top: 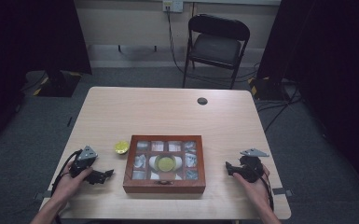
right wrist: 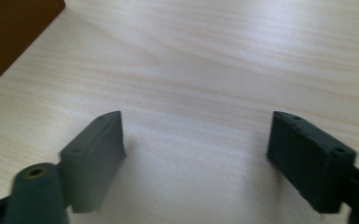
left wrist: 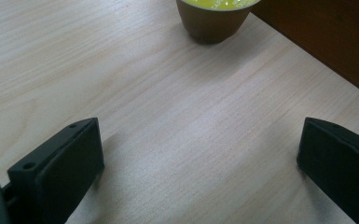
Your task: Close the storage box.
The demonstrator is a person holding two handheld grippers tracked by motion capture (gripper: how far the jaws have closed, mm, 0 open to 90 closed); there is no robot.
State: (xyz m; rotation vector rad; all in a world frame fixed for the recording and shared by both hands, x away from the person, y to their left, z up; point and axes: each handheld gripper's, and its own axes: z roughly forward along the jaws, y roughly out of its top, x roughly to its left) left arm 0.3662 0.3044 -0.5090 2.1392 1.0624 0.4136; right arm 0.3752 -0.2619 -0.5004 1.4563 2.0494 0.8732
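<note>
Left gripper and right gripper gaping wide, empty; risk of tipping yellow-topped cup beside wooden box, lower centre.

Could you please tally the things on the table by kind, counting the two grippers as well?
Yellow-topped cups: 2 (one beside the box, one on top of the box)
Wooden compartment box: 1
Small dark round disc: 1
Grippers: 2 (left gripper, right gripper, both open)
Total: 6
</note>
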